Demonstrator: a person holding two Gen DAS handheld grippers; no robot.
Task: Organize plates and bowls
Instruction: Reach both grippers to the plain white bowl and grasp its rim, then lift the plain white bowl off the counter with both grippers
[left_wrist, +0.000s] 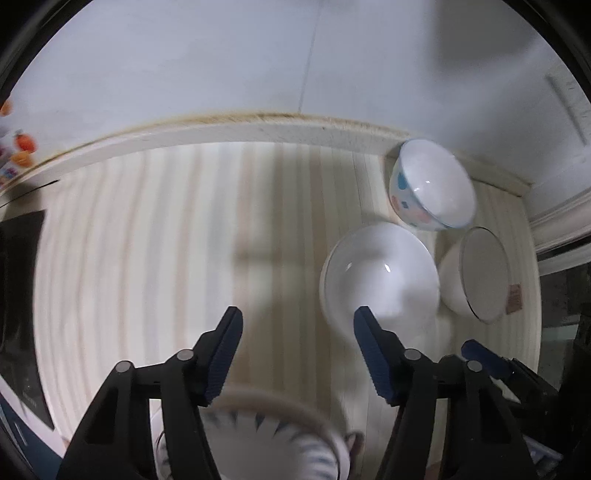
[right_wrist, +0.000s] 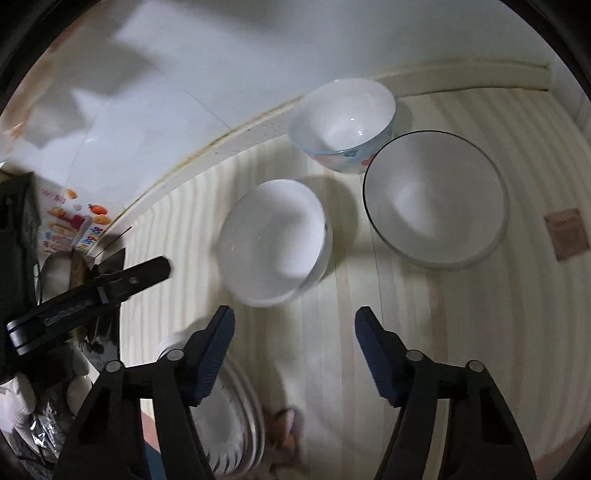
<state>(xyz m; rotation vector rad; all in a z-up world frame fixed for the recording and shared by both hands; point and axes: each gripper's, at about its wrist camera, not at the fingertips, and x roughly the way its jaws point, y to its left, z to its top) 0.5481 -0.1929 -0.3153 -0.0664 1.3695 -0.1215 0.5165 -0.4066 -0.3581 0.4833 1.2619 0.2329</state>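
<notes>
Three bowls stand on the pale striped tabletop. A plain white bowl (left_wrist: 380, 277) (right_wrist: 275, 240) is nearest. A bowl with blue and pink flowers (left_wrist: 430, 184) (right_wrist: 343, 122) stands behind it by the wall ledge. A large white bowl with a dark rim (left_wrist: 476, 273) (right_wrist: 436, 203) is to the right. A stack of plates with blue triangle marks (left_wrist: 266, 432) (right_wrist: 229, 417) lies near the front edge. My left gripper (left_wrist: 297, 317) is open and empty above the plates. My right gripper (right_wrist: 293, 317) is open and empty in front of the white bowl.
A raised ledge (left_wrist: 258, 129) and a white wall border the far side of the table. A brown label (right_wrist: 567, 232) lies on the table at the right. The left gripper's body (right_wrist: 92, 288) shows at the left, over clutter and colourful packaging (right_wrist: 74, 221).
</notes>
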